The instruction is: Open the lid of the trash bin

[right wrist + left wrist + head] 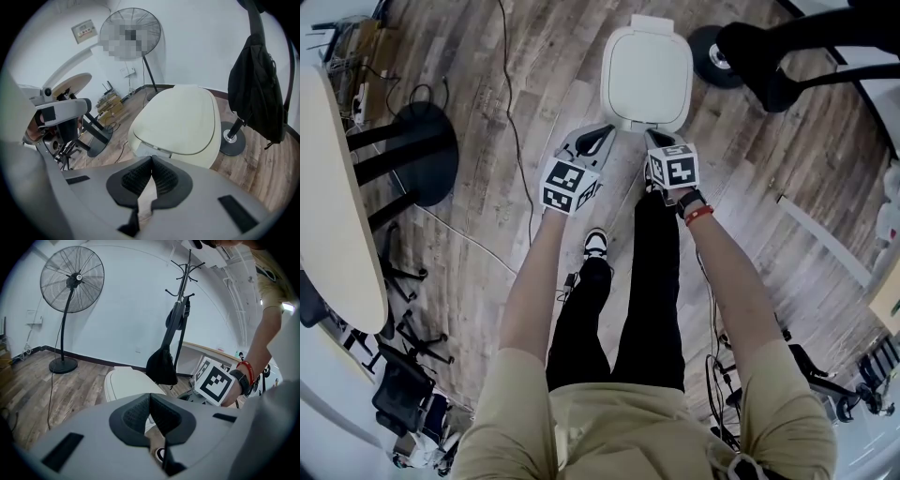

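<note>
The white trash bin [647, 73] stands on the wooden floor straight ahead, its lid [180, 117] down and closed. My left gripper [602, 136] hovers just short of the bin's near left corner, and its jaws meet at the tips with nothing between them. My right gripper [656, 141] is beside it at the bin's near edge, also shut and empty. In the left gripper view the bin [125, 383] lies past the closed jaws, with the right gripper's marker cube [214, 380] to its right. Neither gripper touches the bin.
A coat stand with a black bag [257, 89] rises right of the bin, its round base [712, 56] on the floor. A pedestal fan [71, 281] stands at the far left wall. A round table [333, 197] and cables [511, 112] lie left. My legs and a shoe [596, 244] are below the grippers.
</note>
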Tool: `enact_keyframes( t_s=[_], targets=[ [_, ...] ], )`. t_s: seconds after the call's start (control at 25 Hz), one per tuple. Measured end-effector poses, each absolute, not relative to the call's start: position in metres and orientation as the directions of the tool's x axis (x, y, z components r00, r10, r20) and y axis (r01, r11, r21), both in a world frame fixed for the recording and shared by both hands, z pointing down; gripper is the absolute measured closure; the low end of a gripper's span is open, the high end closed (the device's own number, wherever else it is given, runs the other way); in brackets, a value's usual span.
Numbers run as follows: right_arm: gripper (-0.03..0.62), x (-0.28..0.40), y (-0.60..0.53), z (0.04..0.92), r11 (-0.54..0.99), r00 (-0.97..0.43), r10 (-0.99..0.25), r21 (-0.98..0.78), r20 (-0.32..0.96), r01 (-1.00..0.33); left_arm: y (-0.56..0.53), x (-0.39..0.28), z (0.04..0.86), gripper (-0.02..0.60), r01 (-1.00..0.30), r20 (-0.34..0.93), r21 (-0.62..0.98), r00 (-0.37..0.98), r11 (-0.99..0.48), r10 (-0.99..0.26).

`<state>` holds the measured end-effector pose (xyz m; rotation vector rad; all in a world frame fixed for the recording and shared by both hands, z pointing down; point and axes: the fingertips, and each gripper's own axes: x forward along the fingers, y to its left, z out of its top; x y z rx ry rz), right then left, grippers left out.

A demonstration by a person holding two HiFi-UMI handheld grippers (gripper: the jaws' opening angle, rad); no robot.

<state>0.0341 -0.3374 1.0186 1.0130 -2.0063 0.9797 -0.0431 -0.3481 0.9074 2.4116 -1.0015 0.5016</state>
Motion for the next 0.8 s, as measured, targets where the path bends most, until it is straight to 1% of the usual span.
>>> enact_keyframes(
  t_s=[0.8],
  targets=[
    [0.579, 0.0330, -0.3367, 1.0217, 0.465, -0.504, -0.306, -0.336, 0.808, -0.819, -0.3460, -0.0412, 0.9084, 0.557, -0.734, 0.495, 0.299, 0.666, -0.610, -0.558]
  ],
)
